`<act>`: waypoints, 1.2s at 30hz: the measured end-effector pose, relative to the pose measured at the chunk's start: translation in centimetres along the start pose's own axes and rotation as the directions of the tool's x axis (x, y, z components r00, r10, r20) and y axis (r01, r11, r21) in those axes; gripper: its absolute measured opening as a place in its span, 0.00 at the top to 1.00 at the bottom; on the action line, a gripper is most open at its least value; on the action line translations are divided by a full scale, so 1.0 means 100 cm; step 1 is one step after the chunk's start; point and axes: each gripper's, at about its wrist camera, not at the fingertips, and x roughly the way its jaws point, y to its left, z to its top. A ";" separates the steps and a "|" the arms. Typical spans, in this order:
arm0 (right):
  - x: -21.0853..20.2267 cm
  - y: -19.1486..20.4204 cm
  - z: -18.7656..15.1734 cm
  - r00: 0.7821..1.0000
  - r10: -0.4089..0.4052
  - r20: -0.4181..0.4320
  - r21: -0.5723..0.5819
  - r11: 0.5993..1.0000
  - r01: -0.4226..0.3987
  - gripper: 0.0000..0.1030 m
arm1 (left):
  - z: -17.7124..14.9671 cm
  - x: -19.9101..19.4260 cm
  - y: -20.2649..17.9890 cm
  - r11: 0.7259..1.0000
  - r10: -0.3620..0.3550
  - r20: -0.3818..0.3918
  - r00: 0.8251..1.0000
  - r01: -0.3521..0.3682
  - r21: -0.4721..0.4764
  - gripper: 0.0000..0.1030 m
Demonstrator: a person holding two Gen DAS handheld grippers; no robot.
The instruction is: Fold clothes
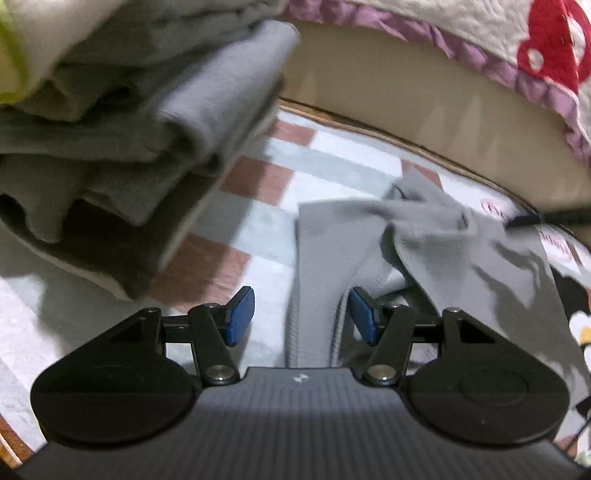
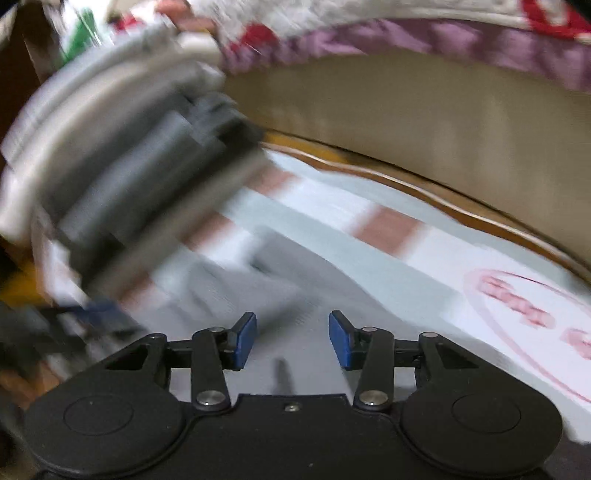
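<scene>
Lying rumpled on a checked mat [image 1: 258, 184], a grey garment [image 1: 424, 240] spreads across the right half of the left wrist view, one long strip of it running toward the near edge. The left gripper [image 1: 301, 315] hangs just above that strip with its blue pads [image 1: 240, 315] spread apart and nothing between them. To the far left sits a stack of folded clothes [image 1: 147, 129], grey and beige layers piled up, its corner jutting out over the mat. Behind the mat runs a beige panel [image 1: 406, 92], and above it hangs a white quilt [image 1: 480, 33] with red patches and a purple frill.

The right wrist view is badly smeared. The right gripper [image 2: 293, 339] is released too, pads [image 2: 245, 339] wide and empty, above grey cloth [image 2: 251, 291] on the mat [image 2: 424, 266], which shows brown squares and a pink oval print at the right. The blurred stack [image 2: 122, 155] fills the far left; whether the cloth touches it cannot be told.
</scene>
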 end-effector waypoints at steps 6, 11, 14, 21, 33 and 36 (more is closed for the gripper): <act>-0.007 -0.046 -0.042 0.985 -0.172 -0.023 -0.003 0.985 0.172 0.47 | 0.008 -0.021 -0.029 0.977 -0.198 0.050 0.979 0.193 0.093 0.35; -0.009 -0.069 -0.054 0.985 -0.172 -0.020 0.080 0.982 0.173 0.42 | -0.003 0.018 -0.081 0.956 -0.180 -0.052 0.982 0.187 0.226 0.25; -0.005 -0.076 -0.054 0.989 -0.147 -0.020 0.127 0.981 0.148 0.40 | -0.004 0.049 -0.099 0.929 0.004 -0.092 0.996 0.030 0.368 0.49; -0.002 -0.081 -0.065 0.993 -0.101 -0.068 0.143 0.984 0.110 0.38 | 0.023 0.059 -0.046 0.952 0.169 -0.001 0.986 -0.163 0.260 0.59; -0.019 -0.098 -0.056 0.995 -0.096 -0.028 0.137 0.986 0.099 0.38 | 0.027 0.087 -0.018 0.984 -0.139 -0.188 0.972 0.157 0.085 0.30; -0.020 -0.093 -0.055 0.995 -0.097 -0.035 0.105 0.989 0.100 0.38 | 0.030 0.094 -0.033 0.980 -0.090 -0.199 0.976 0.123 0.158 0.45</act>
